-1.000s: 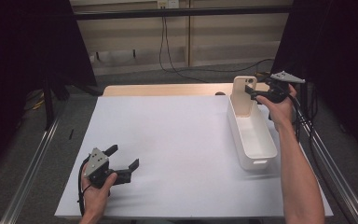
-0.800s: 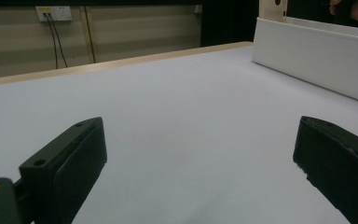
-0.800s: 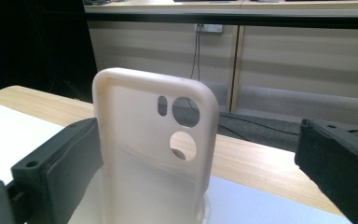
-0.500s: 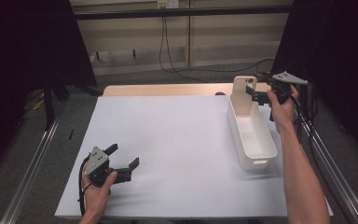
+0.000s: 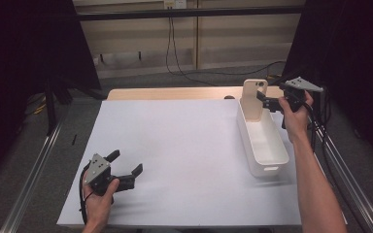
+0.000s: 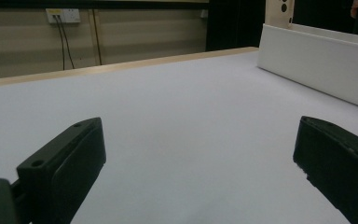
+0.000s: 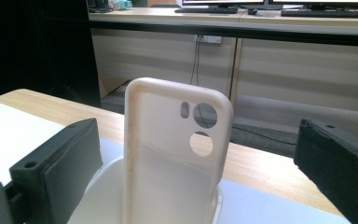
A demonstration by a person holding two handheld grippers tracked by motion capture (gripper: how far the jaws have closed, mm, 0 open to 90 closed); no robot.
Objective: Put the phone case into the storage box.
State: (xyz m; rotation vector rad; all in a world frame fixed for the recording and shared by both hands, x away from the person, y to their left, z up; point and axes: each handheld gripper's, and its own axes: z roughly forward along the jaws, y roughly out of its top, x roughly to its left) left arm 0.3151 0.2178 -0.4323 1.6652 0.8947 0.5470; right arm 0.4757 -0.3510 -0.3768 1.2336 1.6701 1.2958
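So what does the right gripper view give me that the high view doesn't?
Right gripper view alone: the case's inner face up close, with three camera holes near its top, and desks with monitors behind.

High view alone: the whole bin on the white sheet, and the left gripper open at the sheet's near left corner, touching nothing.

Both: the case upright at the bin's far end, and the right gripper open beside it, jaws apart, not clamped.

We cannot see the phone case's [image 7: 175, 154] lower end; it is hidden inside the white bin [image 5: 267, 160].
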